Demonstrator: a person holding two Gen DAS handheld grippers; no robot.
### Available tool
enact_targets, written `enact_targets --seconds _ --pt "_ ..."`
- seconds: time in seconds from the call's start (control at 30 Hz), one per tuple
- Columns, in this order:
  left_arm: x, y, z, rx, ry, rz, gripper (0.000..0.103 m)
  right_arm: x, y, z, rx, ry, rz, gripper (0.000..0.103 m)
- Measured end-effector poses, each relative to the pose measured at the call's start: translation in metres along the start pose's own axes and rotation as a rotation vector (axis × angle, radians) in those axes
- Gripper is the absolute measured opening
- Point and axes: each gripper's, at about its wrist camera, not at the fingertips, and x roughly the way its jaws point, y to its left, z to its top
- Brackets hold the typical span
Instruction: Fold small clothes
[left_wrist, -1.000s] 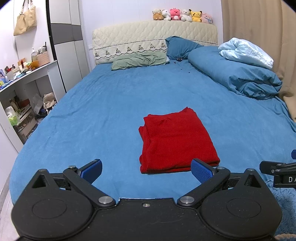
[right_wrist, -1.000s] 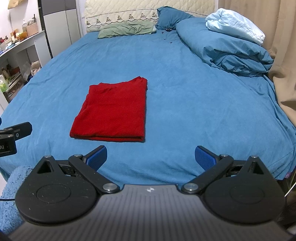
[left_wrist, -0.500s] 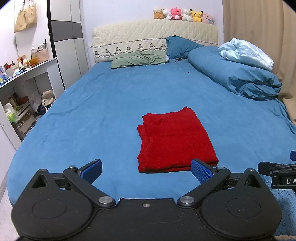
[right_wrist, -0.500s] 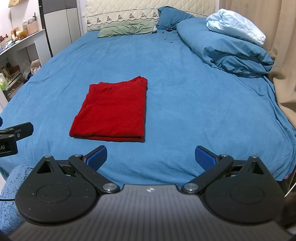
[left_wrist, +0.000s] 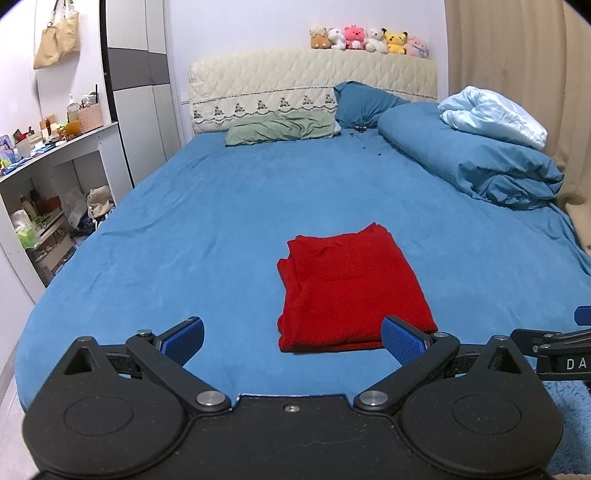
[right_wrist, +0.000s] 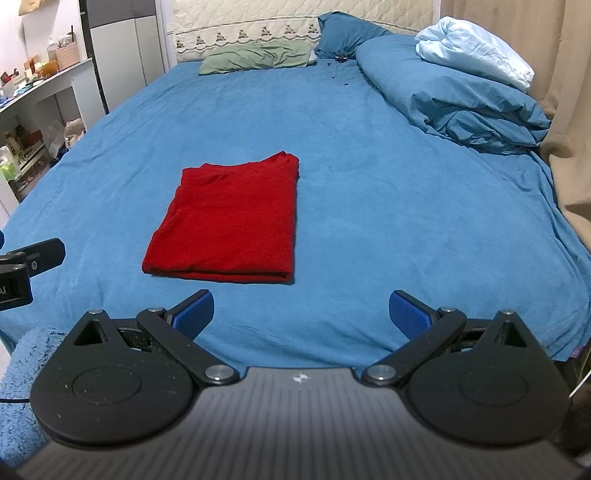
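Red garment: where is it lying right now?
The folded red garment lies flat on the blue bedsheet near the foot of the bed, ahead of both open grippers, untouched; in the right wrist view it sits left of centre.

Folded garment (left_wrist: 351, 288) lies on bed (left_wrist: 192, 236), before pillows (left_wrist: 280, 127).

Folded garment (left_wrist: 351, 284) plain red; bed sheet (left_wrist: 221, 229) blue; duvet (left_wrist: 476, 155) same blue, pale blue bundle (left_wrist: 491, 118) on top; pillow (left_wrist: 280, 127) sage green; headboard (left_wrist: 310, 81) cream, quilted, embroidered border; gripper pads (right_wrist: 194, 312) blue, textured; curtain (left_wrist: 517, 74) beige
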Motion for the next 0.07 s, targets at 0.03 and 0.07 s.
enact_targets --seconds 0.03,0.07 --pt "-0.0003 0.0007 -0.0006 -0.001 -0.003 0.003 0.103 0.0004 0.001 0.0 -0.001 0.0 0.002 0.103" --pt "-0.0002 0.0016 -0.0007 -0.001 -0.004 0.005 0.103 0.0012 0.0017 0.0003 -0.002 0.0 0.003 0.103"
